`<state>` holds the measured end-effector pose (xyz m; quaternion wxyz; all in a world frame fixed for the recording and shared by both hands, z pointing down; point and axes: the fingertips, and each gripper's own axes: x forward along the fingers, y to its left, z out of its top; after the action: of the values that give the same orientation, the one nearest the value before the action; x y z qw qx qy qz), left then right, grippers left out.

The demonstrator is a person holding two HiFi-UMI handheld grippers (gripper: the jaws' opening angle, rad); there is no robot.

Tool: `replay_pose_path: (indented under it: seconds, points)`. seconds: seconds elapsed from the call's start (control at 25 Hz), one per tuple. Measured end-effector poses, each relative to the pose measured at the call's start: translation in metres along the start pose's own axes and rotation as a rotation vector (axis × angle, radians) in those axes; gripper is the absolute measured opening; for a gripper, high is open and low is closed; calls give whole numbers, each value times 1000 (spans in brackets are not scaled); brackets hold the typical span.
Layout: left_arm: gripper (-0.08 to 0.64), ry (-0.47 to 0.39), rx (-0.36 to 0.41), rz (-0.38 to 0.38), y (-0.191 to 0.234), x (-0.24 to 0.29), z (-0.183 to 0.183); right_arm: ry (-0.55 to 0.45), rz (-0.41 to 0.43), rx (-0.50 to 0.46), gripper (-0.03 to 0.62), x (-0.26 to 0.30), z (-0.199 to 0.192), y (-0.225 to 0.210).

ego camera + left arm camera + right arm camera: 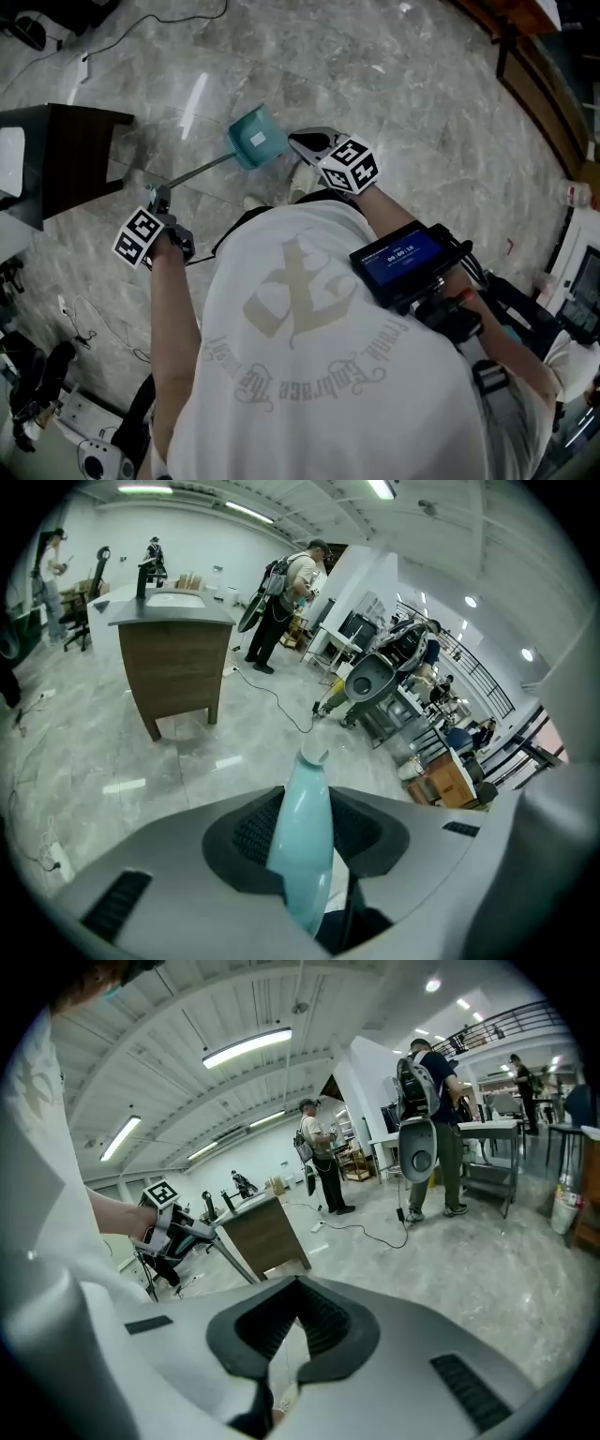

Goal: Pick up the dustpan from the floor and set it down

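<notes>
The dustpan's teal pan (258,138) hangs at the end of a long grey rod (197,173), out in front of the person over the marble floor. My left gripper (159,199) is shut on the rod's teal grip (302,836), which stands up between the dark pads (251,829). The right gripper (314,143) hovers just right of the pan, apart from it. In the right gripper view its jaws (286,1354) stand together with only a thin slit and nothing between them. That view also shows the left gripper (178,1230) and the rod (234,1262).
A dark wooden table (66,150) stands on the floor at the left, also seen as a brown cabinet (178,658) (267,1232). Cables (89,328) lie on the floor. Wooden furniture (539,84) lines the right. People stand farther off (427,1129).
</notes>
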<state>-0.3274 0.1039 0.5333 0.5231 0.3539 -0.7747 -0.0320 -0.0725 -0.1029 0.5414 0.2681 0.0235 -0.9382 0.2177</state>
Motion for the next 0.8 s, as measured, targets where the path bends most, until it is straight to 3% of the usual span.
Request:
replay_pose_path:
  seconds: [0.8]
  points:
    - [129,112,151,-45,-51,101,-6,-66,-170,146,15,-25,-49,-46]
